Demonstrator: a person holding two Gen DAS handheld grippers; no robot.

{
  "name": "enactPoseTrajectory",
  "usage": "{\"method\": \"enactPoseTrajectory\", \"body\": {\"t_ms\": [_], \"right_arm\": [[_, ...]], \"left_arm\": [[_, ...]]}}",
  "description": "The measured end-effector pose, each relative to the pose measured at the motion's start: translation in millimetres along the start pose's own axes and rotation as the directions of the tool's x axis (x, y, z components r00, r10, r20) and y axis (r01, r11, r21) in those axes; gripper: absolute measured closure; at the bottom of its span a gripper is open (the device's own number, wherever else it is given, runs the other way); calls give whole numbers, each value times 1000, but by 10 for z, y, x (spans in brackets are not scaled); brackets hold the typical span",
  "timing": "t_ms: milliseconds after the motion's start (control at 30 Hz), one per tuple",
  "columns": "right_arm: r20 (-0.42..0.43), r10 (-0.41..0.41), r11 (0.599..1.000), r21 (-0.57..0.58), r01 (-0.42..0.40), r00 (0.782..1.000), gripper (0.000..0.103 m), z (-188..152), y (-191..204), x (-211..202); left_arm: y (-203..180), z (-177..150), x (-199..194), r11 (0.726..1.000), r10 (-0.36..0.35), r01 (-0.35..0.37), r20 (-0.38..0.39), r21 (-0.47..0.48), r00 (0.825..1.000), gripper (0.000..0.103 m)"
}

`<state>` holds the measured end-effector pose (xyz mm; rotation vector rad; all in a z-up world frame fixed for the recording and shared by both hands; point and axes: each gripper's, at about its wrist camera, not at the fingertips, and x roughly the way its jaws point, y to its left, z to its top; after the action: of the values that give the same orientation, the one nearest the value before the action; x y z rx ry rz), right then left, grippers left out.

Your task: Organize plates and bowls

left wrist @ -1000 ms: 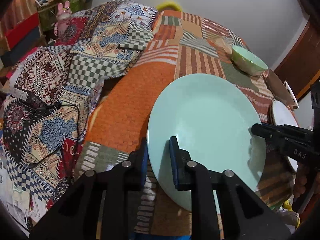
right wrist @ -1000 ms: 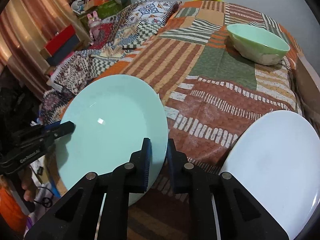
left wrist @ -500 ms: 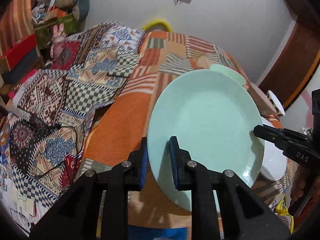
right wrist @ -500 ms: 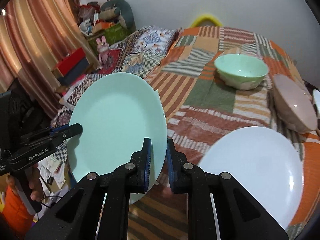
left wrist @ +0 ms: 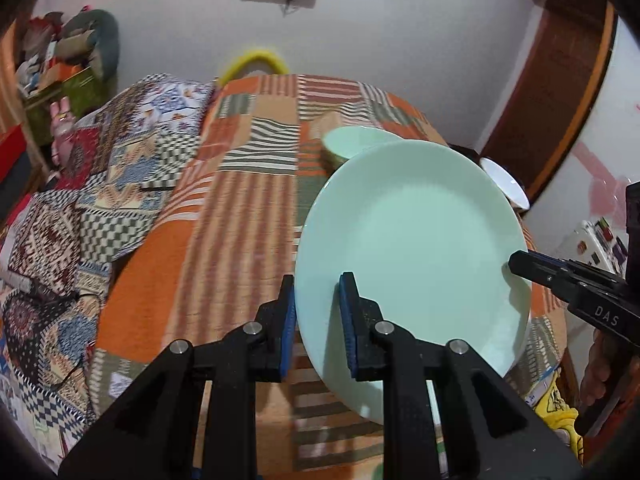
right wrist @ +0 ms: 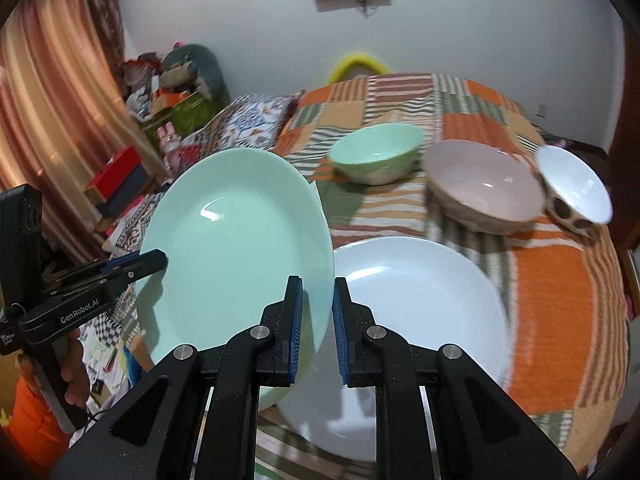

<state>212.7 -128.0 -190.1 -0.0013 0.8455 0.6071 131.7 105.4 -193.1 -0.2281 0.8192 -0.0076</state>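
A mint-green plate (left wrist: 412,248) (right wrist: 240,248) is held in the air above the patchwork-covered table, tilted. My left gripper (left wrist: 318,320) is shut on its left rim and my right gripper (right wrist: 316,320) is shut on its right rim. The right gripper shows at the plate's far edge in the left wrist view (left wrist: 560,276), and the left gripper shows in the right wrist view (right wrist: 120,268). A white plate (right wrist: 420,308) lies on the table under the right gripper. A green bowl (right wrist: 376,152) (left wrist: 356,142), a pink bowl (right wrist: 484,184) and a white bowl (right wrist: 576,188) stand further back.
The table carries an orange, green and striped patchwork cloth (right wrist: 552,280). A patterned quilt (left wrist: 100,184) drapes beside it at the left. Boxes and toys (right wrist: 168,92) are piled by the curtain. A wooden door (left wrist: 560,80) is at the right.
Both grippers have lifted the green plate up off the table and carried it toward the right. The views now look further over the table, and the pink and white bowls have come into sight.
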Motion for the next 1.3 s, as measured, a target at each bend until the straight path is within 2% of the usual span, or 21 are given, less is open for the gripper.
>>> {"method": "enactPoseTrajectory", "body": {"t_ms": [300,633,1167,1300], "right_arm": [[12,-48,993,107,47,999,89,-177,-492,-171],[-14,-93,981,170,94,996,89,-357,-807,-211],[-70,-134,979,147,143,989,89,-423,-851,-3],[-74,-128,981,139,137,989,89,-430,-832,25]], "left_arm": [[-526,63,299,996,-23,28,-49,84,999,82],[-786,-22,642,992,-52,64,-121,105,991,81],[-770,-83,917,992,-15,34,-159,119,987,80],[-786,-95,940,989,21,2,-154,145,988,80]]}}
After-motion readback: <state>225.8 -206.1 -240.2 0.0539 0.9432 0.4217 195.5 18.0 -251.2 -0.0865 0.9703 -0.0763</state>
